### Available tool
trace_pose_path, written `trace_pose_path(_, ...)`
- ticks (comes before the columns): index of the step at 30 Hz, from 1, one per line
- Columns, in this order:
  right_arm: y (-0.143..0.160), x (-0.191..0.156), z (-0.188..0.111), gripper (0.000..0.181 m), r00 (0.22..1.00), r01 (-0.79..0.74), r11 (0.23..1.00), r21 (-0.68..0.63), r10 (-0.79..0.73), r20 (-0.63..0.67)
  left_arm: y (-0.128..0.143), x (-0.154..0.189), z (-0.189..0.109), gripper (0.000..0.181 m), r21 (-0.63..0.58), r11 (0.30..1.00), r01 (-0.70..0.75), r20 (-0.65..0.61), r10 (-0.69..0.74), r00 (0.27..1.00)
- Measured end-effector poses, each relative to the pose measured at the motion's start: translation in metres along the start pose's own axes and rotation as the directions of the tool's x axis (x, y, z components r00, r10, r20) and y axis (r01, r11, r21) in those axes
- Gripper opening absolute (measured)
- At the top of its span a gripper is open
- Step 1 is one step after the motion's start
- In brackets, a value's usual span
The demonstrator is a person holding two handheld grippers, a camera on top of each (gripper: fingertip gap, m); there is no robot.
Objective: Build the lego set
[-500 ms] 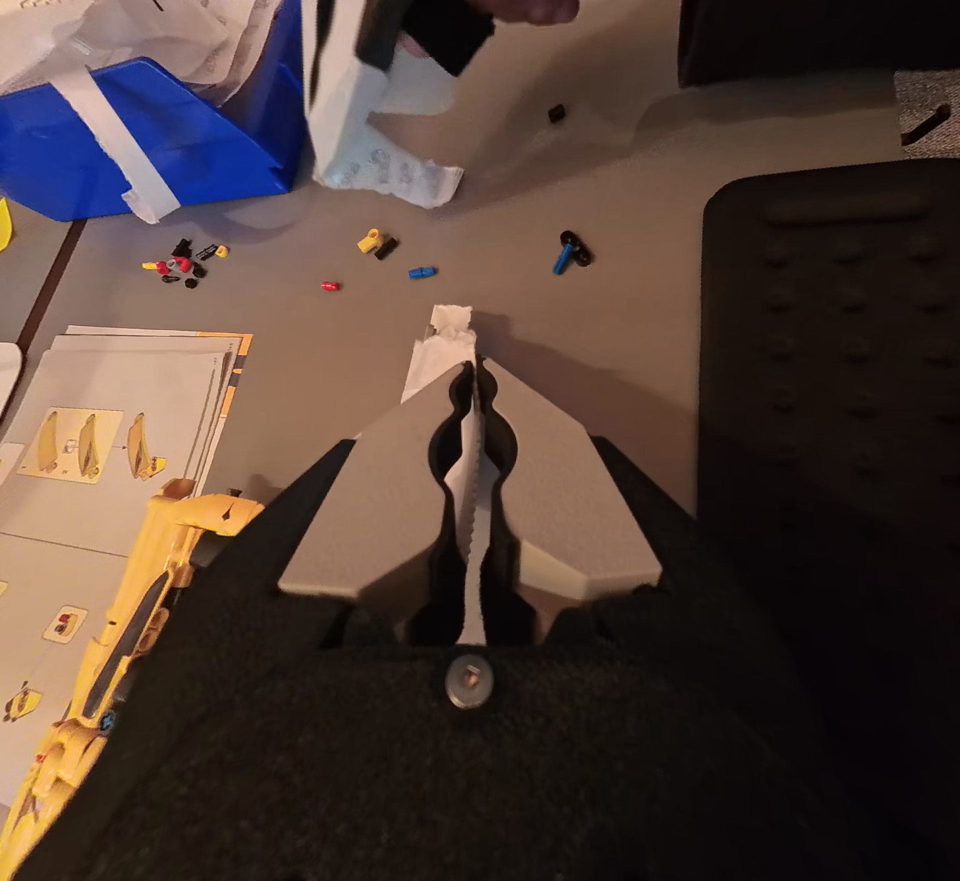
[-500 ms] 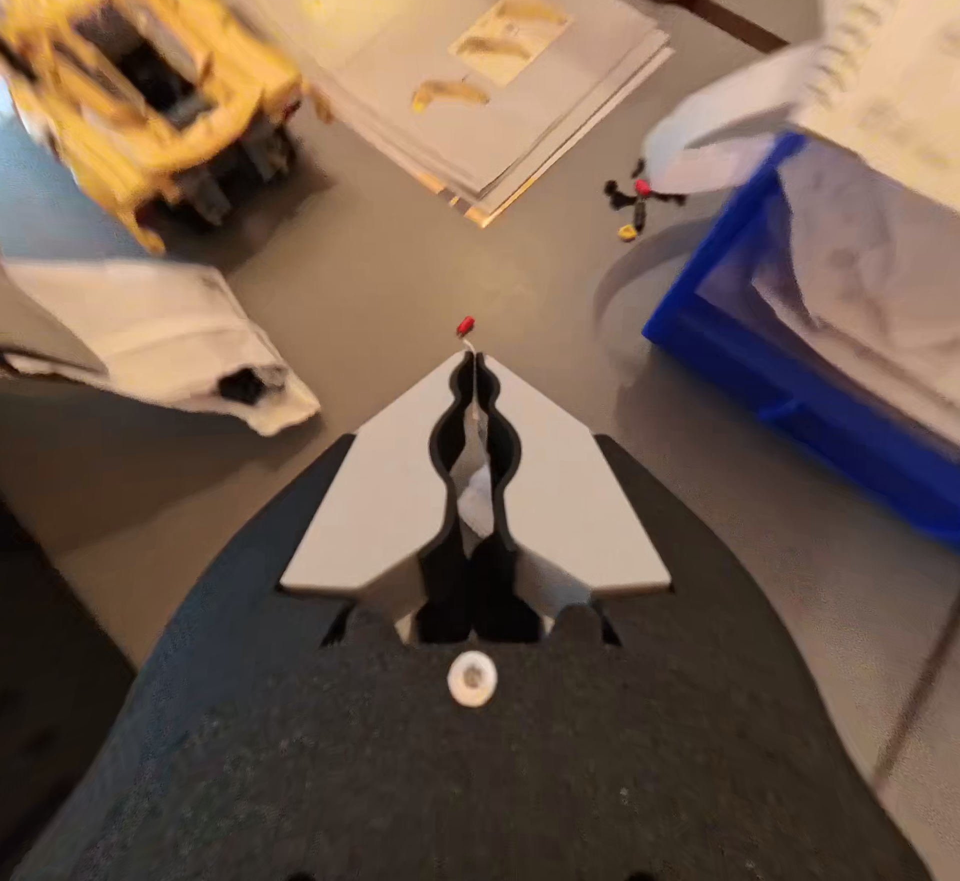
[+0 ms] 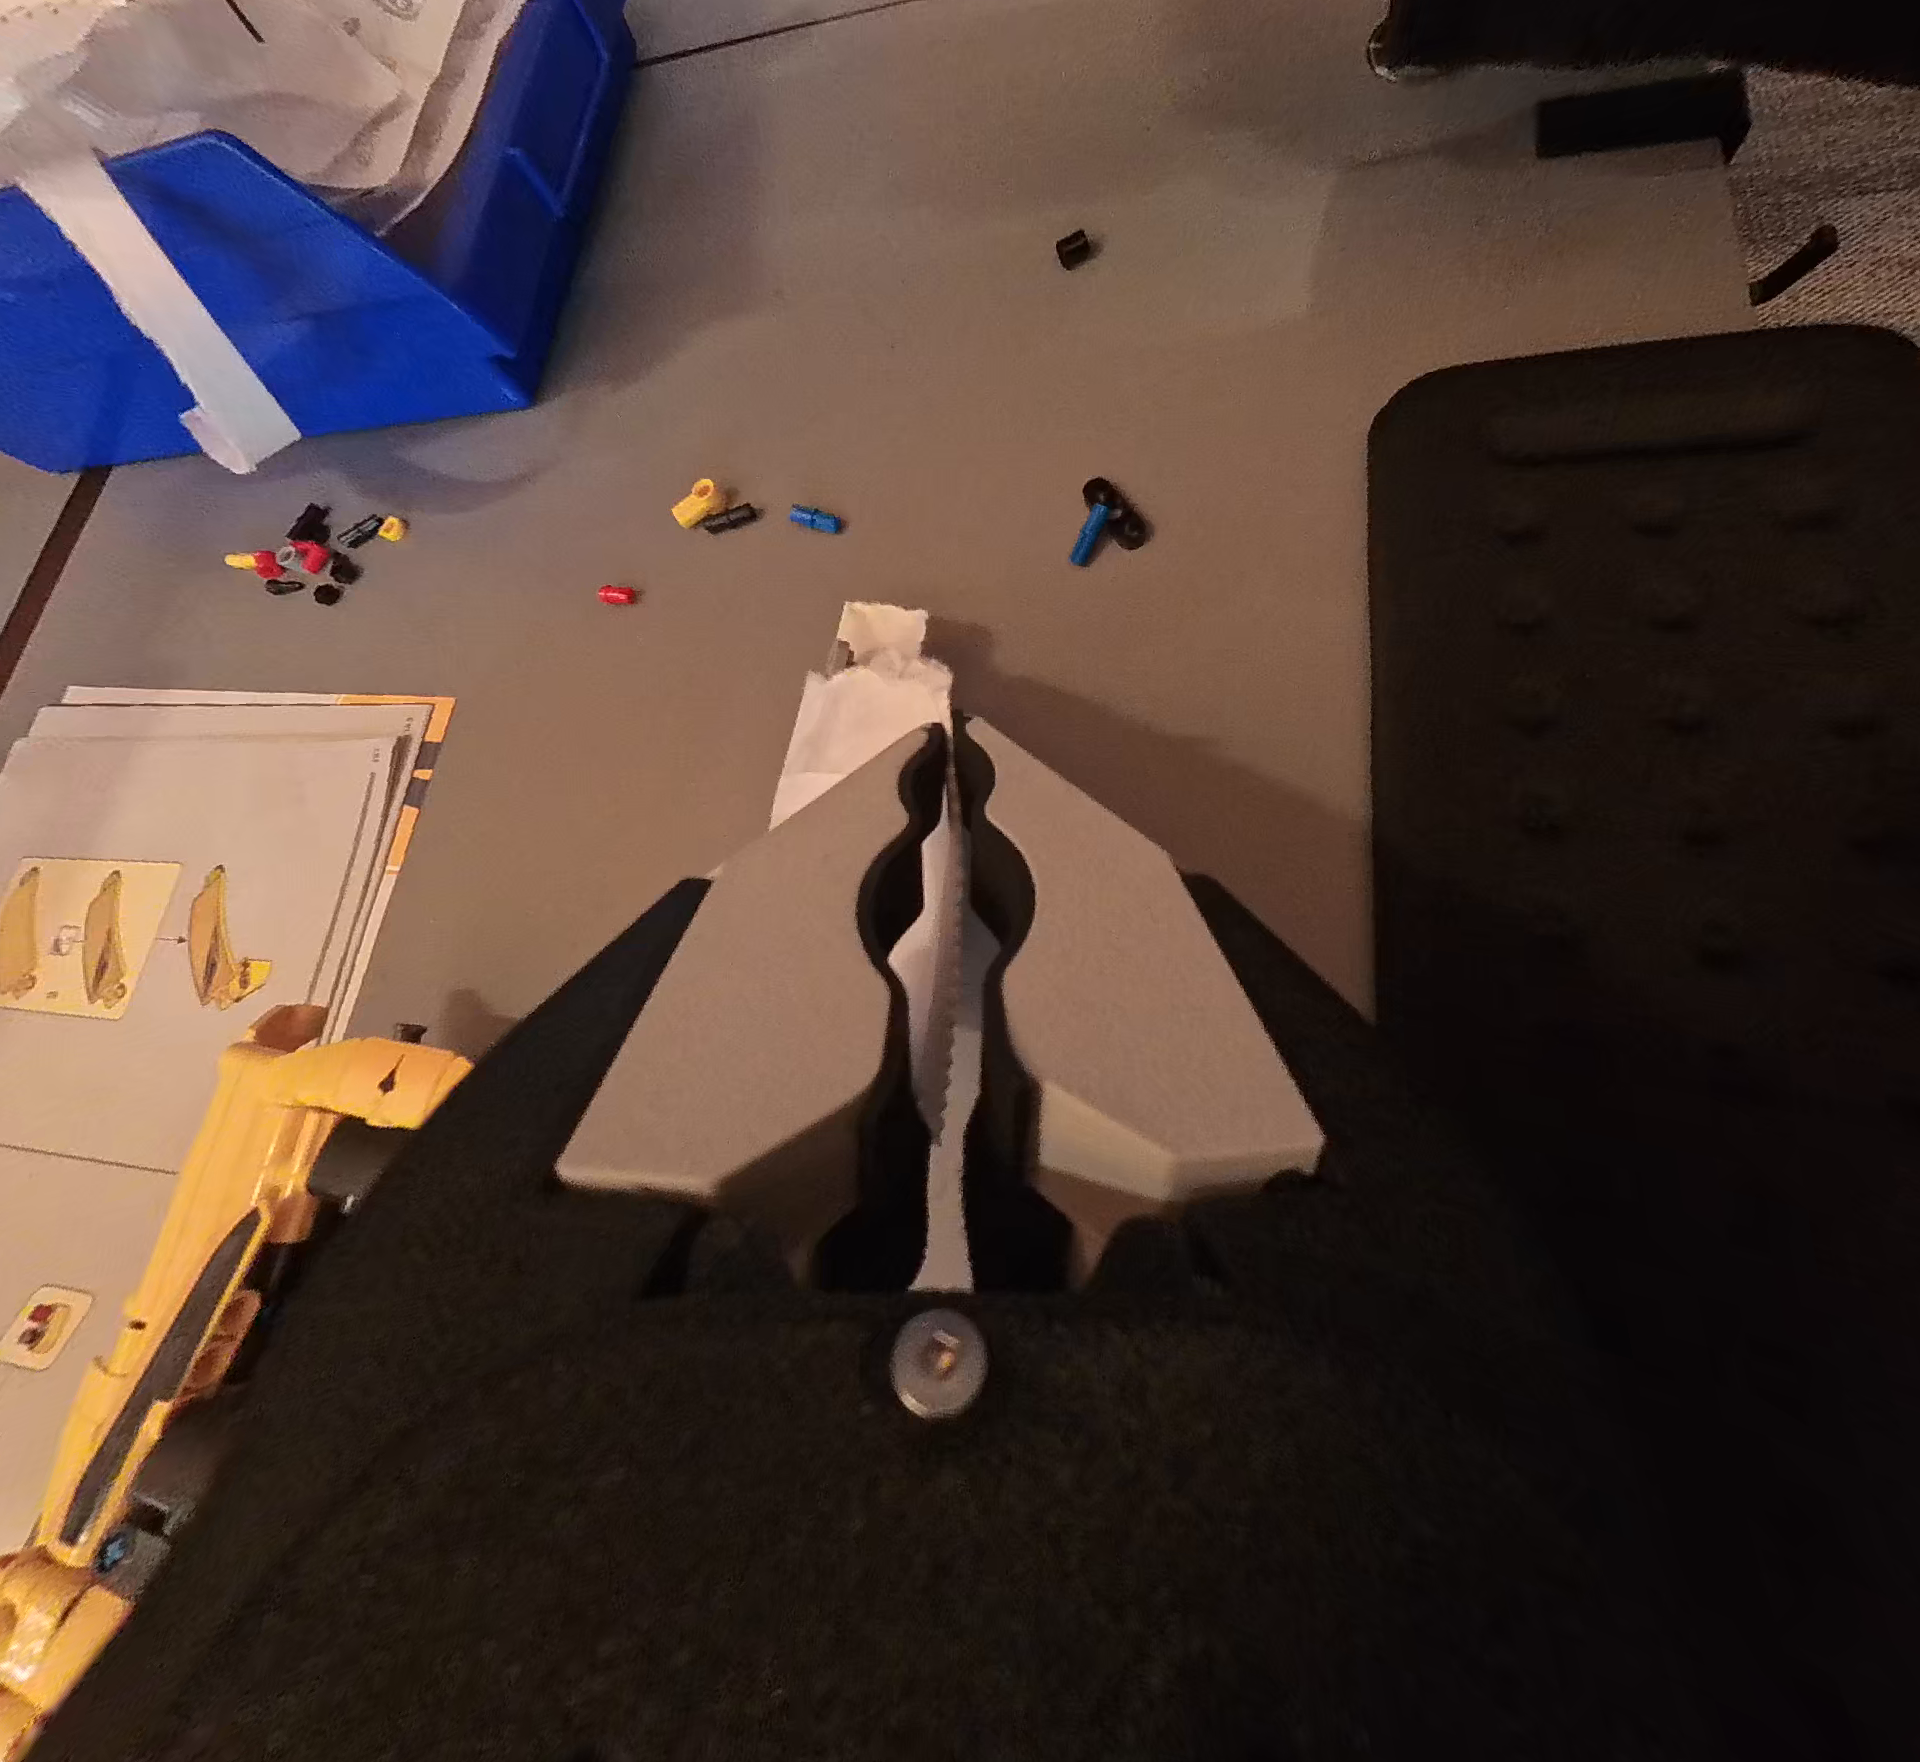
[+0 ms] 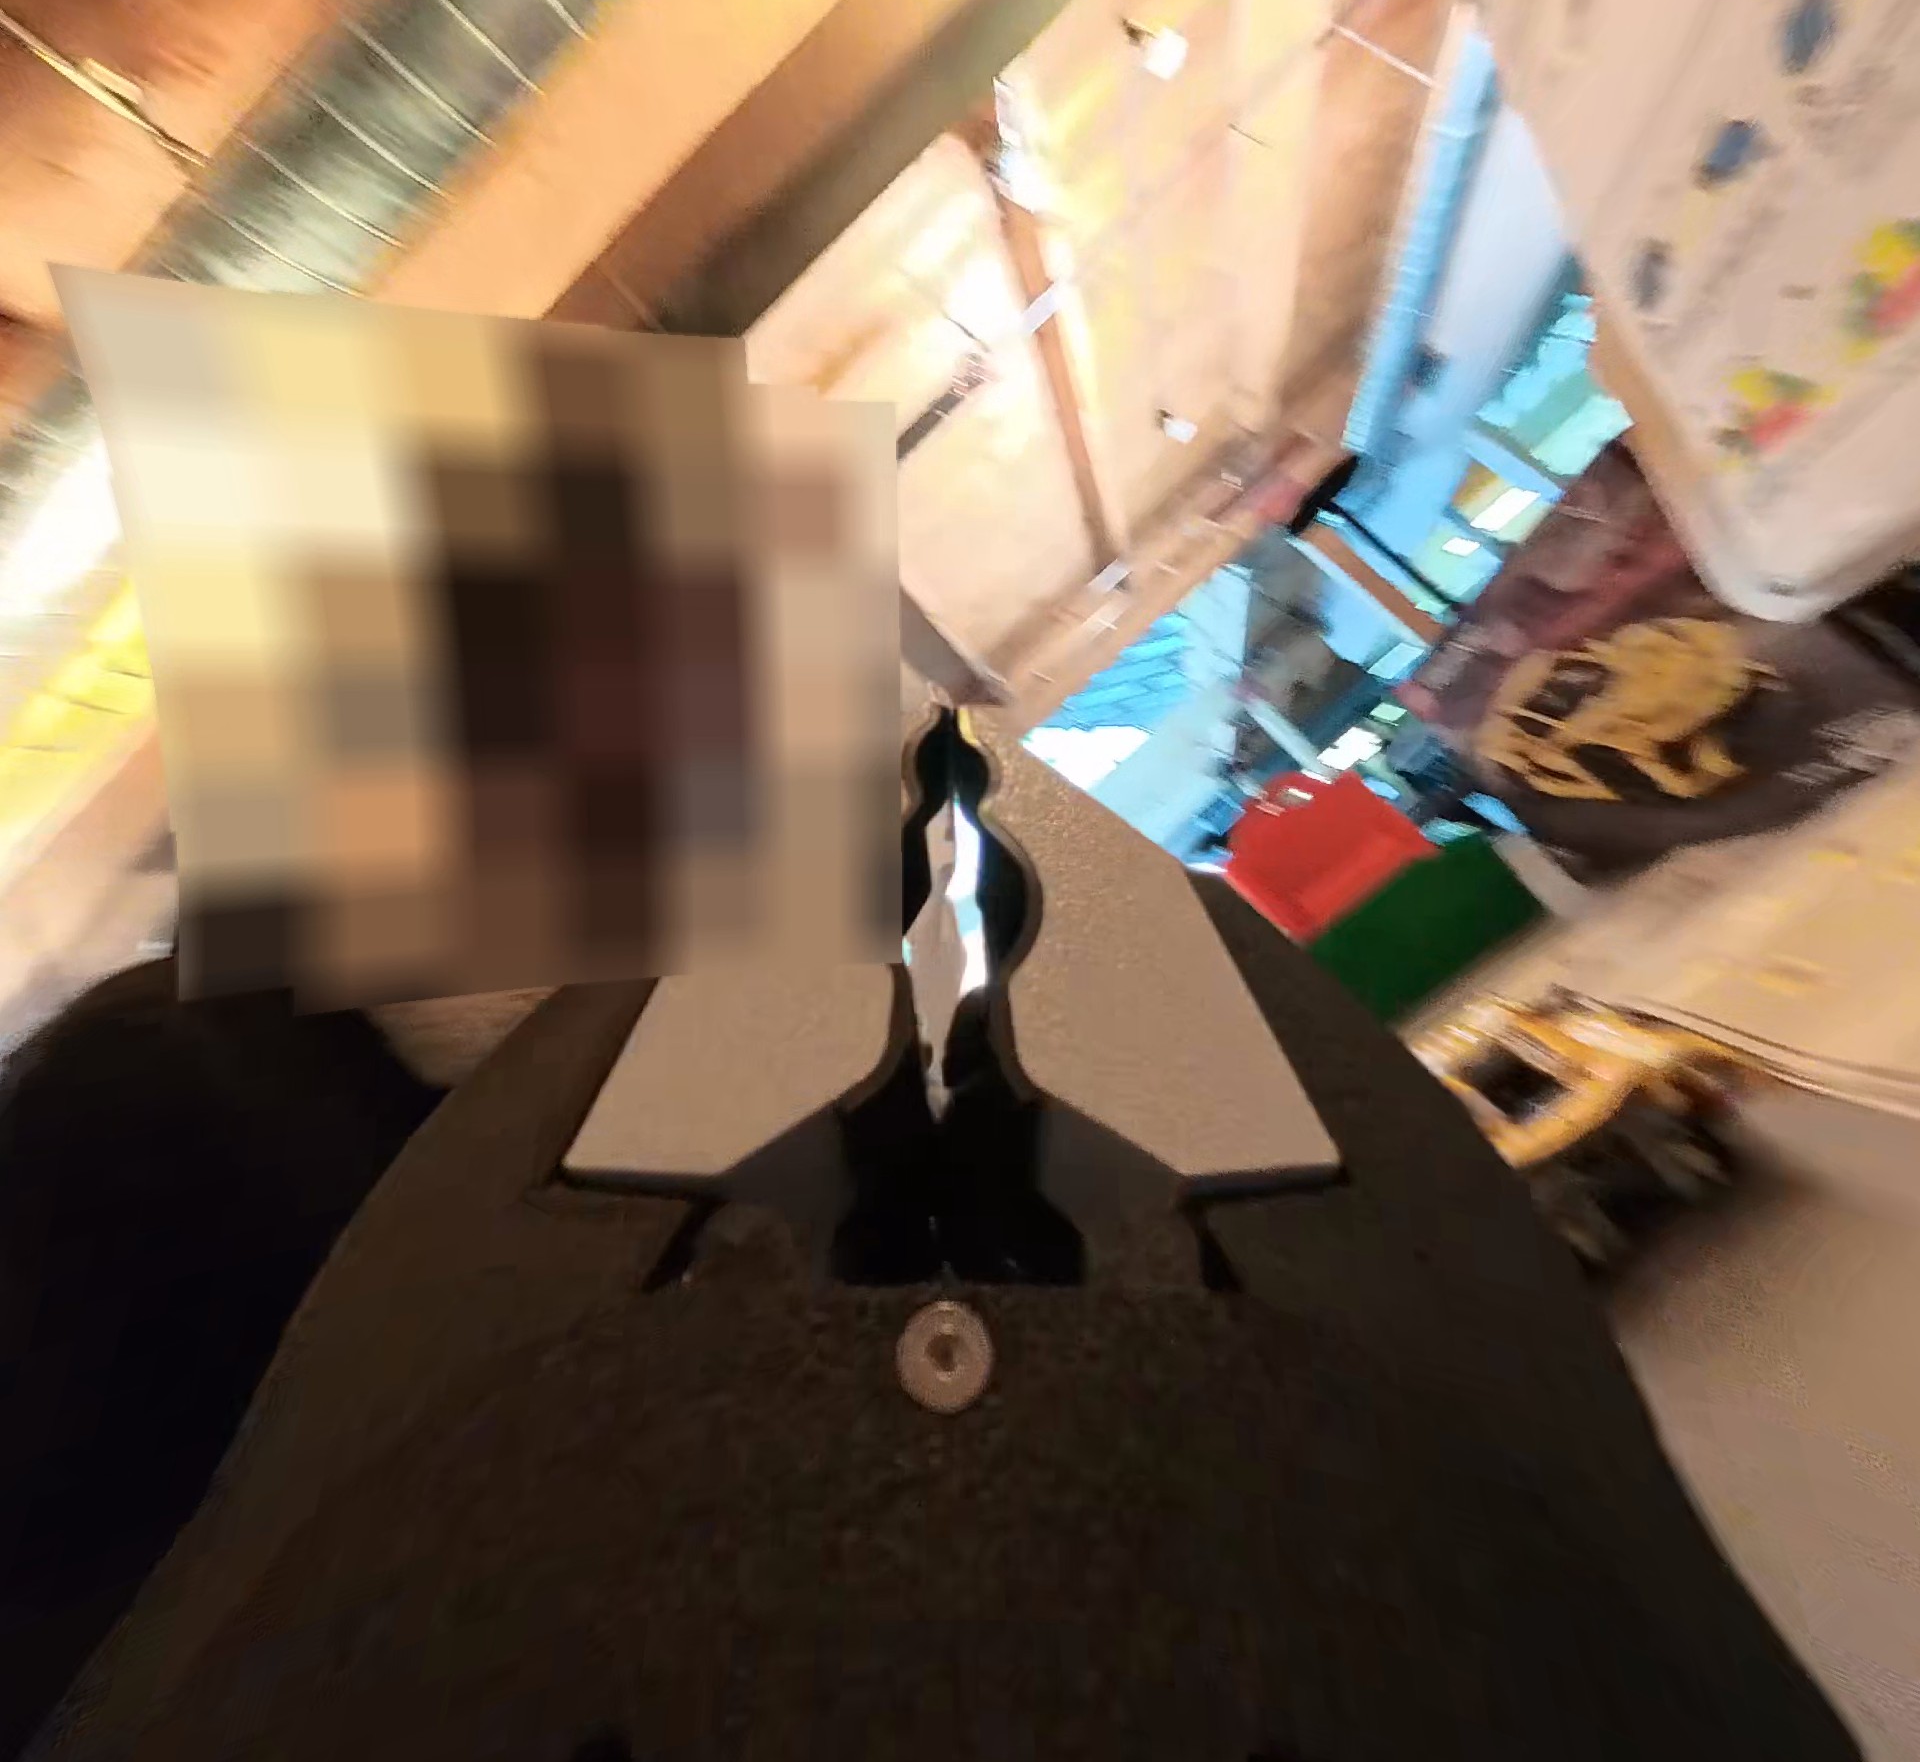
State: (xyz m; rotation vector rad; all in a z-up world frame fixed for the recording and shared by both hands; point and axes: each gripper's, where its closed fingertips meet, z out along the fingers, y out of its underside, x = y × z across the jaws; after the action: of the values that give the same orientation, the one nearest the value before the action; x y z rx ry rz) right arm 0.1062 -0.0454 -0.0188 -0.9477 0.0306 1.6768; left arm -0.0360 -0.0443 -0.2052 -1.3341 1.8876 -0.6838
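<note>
Table (image 3: pixel 935 341): grey, bearing all below.
Bin (image 3: pixel 343 330): blue, far left, stuffed with printed paper bags.
Model (image 3: pixel 208 1245): yellow lego build, near left, beside open instruction booklet (image 3: pixel 208 839).
Left gripper (image 3: pixel 951 736): fingers pinched on torn white paper bag (image 3: pixel 873 704).
Right gripper (image 4: pixel 951 725): tilted upward, blurred, clamping a paper scrap (image 4: pixel 945 933).
Loose pieces (image 3: pixel 312 554): scattered mid-table.

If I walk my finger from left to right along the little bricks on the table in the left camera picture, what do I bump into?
Small heap of black, red and yellow pieces → lone red pin → yellow connector → short blue pin → long blue pin in a black piece.
</note>
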Motion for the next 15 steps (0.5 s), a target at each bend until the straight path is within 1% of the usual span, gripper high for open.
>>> trace_pose_path(1,-0.001,-0.008,0.0,0.0,0.998,-0.028,0.999,0.022,0.026,0.06,0.0,0.0,0.0,0.0,0.003,1.0,0.005,-0.003,-0.005,1.0)
trace_pose_path(4,-0.003,-0.021,0.001,0.0,0.987,-0.054,0.997,0.058,0.045,0.157,0.001,0.001,0.0,0.0,0.007,1.0,0.018,-0.011,-0.018,1.0)
trace_pose_path(5,-0.004,-0.024,0.002,0.0,0.984,-0.059,0.996,0.064,0.047,0.172,0.001,0.001,0.0,0.0,0.008,1.0,0.017,-0.01,-0.017,1.0)
trace_pose_path(8,-0.002,-0.024,0.004,0.0,0.986,-0.05,0.997,0.051,0.041,0.164,0.0,0.001,0.0,0.0,0.009,1.0,0.016,-0.01,-0.016,1.0)
trace_pose_path(9,0.001,-0.017,0.006,0.0,0.994,-0.032,0.999,0.029,0.028,0.107,0.001,0.001,0.001,0.0,0.009,1.0,0.017,-0.011,-0.017,1.0)
trace_pose_path(10,0.004,-0.006,0.006,0.0,1.0,0.017,1.0,-0.009,-0.017,0.011,0.0,0.001,0.0,0.0,0.011,1.0,0.018,-0.011,-0.018,1.0)
trace_pose_path(11,0.007,0.01,0.005,0.0,0.988,0.091,0.994,-0.066,-0.098,-0.121,0.0,0.001,0.0,0.0,0.012,1.0,0.019,-0.011,-0.019,1.0)
trace_pose_path(12,0.007,0.028,0.0,0.0,0.937,0.186,0.973,-0.138,-0.218,-0.272,0.0,0.0,0.0,0.0,0.014,1.0,0.02,-0.01,-0.02,1.0)
trace_pose_path(13,0.002,0.046,-0.009,0.0,0.835,0.293,0.928,-0.23,-0.366,-0.412,0.0,0.0,-0.001,0.0,0.016,1.0,0.023,-0.01,-0.023,1.0)
trace_pose_path(14,-0.007,0.061,-0.019,0.0,0.683,0.395,0.849,-0.351,-0.526,-0.506,0.0,-0.001,-0.001,0.0,0.018,0.999,0.027,-0.012,-0.027,1.0)
trace_pose_path(15,-0.018,0.068,-0.027,0.0,0.51,0.48,0.741,-0.471,-0.672,-0.537,0.0,-0.001,-0.001,0.0,0.02,0.999,0.031,-0.015,-0.031,0.999)
